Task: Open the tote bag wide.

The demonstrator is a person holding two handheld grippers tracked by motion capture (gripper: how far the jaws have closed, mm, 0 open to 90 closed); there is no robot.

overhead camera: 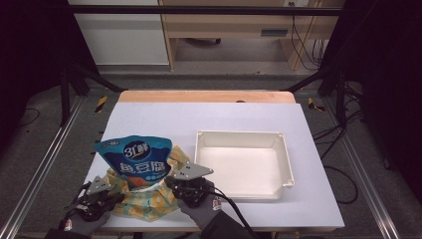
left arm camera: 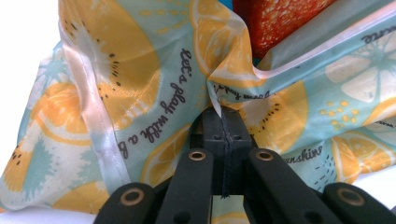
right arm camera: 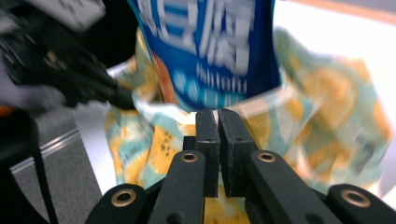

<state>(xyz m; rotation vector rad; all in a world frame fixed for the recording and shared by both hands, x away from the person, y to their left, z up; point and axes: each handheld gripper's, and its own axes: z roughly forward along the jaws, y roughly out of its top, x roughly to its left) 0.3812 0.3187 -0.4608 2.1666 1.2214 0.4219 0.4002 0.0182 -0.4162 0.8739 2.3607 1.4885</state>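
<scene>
The lower part of the blue snack packet (overhead camera: 134, 162) is hidden inside the fruit-print bag (overhead camera: 147, 199), so its bottom edge cannot be seen. In the right gripper view the whole scene is blurred: the packet's (right arm camera: 210, 46) large white characters smear, its top is cut off by the upper edge, and the small print below them is unreadable. The left gripper (right arm camera: 70, 79) at the far left there is a dark smear. In the left gripper view the bag (left arm camera: 140, 93) runs past every edge, and its printed words are partly lost in folds. An orange patch (left arm camera: 280, 18) at the top edge is cut off.
</scene>
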